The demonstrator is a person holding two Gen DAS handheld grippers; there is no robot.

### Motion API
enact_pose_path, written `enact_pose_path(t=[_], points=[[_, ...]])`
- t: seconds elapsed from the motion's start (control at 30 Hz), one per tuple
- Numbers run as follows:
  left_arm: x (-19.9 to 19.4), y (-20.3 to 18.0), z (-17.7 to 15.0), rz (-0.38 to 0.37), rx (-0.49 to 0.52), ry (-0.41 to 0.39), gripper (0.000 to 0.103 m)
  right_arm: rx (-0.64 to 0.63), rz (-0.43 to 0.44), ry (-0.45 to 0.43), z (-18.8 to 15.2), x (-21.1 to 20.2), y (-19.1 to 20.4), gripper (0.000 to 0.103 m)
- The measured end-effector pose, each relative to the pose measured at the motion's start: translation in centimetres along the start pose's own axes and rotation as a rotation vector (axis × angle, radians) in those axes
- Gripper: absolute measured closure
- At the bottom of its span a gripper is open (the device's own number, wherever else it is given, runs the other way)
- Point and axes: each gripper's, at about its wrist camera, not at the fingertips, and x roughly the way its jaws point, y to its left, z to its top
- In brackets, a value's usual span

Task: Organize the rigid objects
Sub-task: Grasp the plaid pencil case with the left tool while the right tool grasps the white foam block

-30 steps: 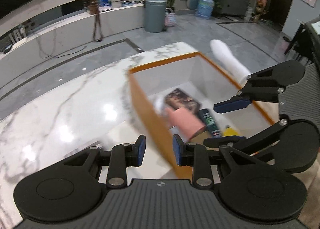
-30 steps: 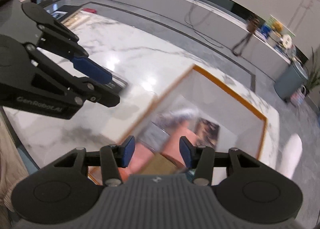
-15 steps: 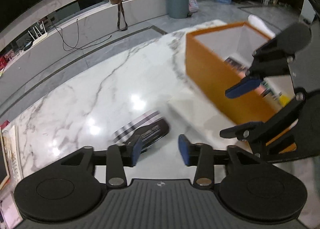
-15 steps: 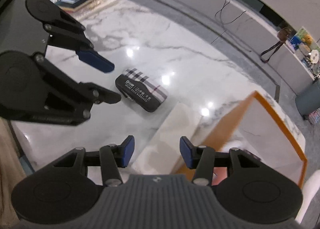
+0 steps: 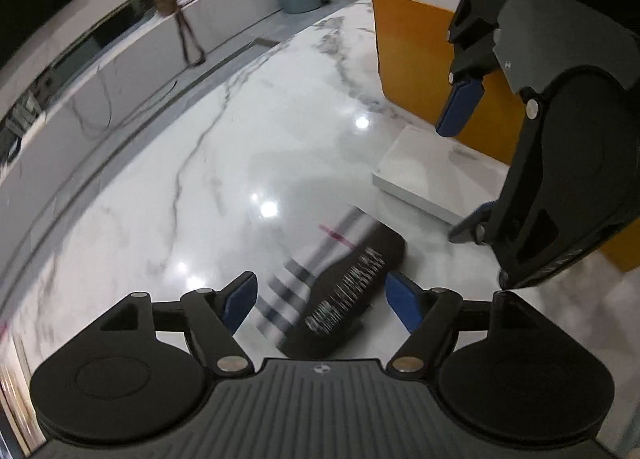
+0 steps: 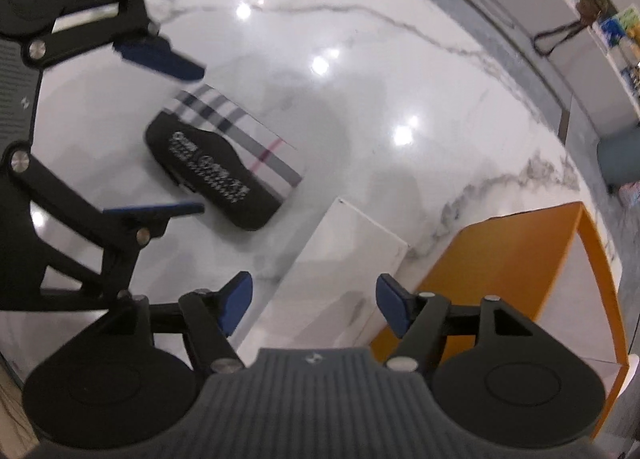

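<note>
A: Left hand-held gripper (image 5: 320,301) over the black hard-shell case with plaid fabric panel (image 5: 340,291), lying flat on the white marble desk (image 5: 200,179). Jaws opening, case framed between the pads, not touched yet.

B: Right hand-held gripper (image 6: 312,307)?

A: Above the flat white rectangular box (image 6: 340,271), which sits just beside the wall of the orange open-top bin (image 6: 512,259). Jaws opening too, nothing clamped.

B: Handling on the case?

A: Looks rigid and light. Smooth shell, probably slippery on polished marble. Best taken across the short width, near the middle, pads square to the long edges.

B: White box?

A: Stiff, thin, lying flat on the desk. Likely awkward from above; grip across the narrow sides, or tip one edge up first.
</note>
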Motion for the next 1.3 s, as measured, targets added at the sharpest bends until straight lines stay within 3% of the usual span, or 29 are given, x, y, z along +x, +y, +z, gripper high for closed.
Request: enact_pose_path(t=[0.1,0.13,0.27,0.4,0.43,0.7,0.9,0.93,1.03,1.3], points=[[1.2,0.3,0.3,-0.043,0.039,0.008,0.015,0.025,0.027,0.053,0.8,1.2,-0.9,0.033],[1.5,0.4,0.3,-0.063,0.043,0.013,0.013,0.035,0.03,0.065,0.7,1.4,-1.2,0.029],[2.5,0.3,0.1,-0.115,0.038,0.022,0.012,0.037,0.023,0.063,0.9,2.1,-1.6,0.029],[2.7,0.2,-0.5,-0.096,0.02,0.031,0.019,0.035,-0.012,0.028,0.4,1.8,-1.1,0.032],[2.4,0.3,-0.8,-0.088,0.004,0.037,0.026,0.038,-0.014,0.013,0.1,1.6,-0.9,0.032],[-1.0,0.2,-5.3,-0.017,-0.131,0.116,0.027,-0.051,-0.035,-0.135,-0.9,-0.1,4.9,0.041],[-3.9,0.1,-9.5,0.051,-0.326,0.172,0.027,-0.084,0.05,-0.21,-1.6,-1.8,8.2,0.043],[-4.3,0.1,-9.9,0.051,-0.359,0.175,0.027,-0.086,0.061,-0.218,-1.9,-2.0,8.3,0.043],[-5.1,0.0,-10.7,0.047,-0.395,0.152,0.019,-0.072,0.074,-0.207,-2.7,-2.4,8.0,0.028],[-3.9,0.1,-9.7,0.052,-0.423,0.149,0.016,-0.072,0.086,-0.115,-4.7,-0.9,5.9,0.021]])
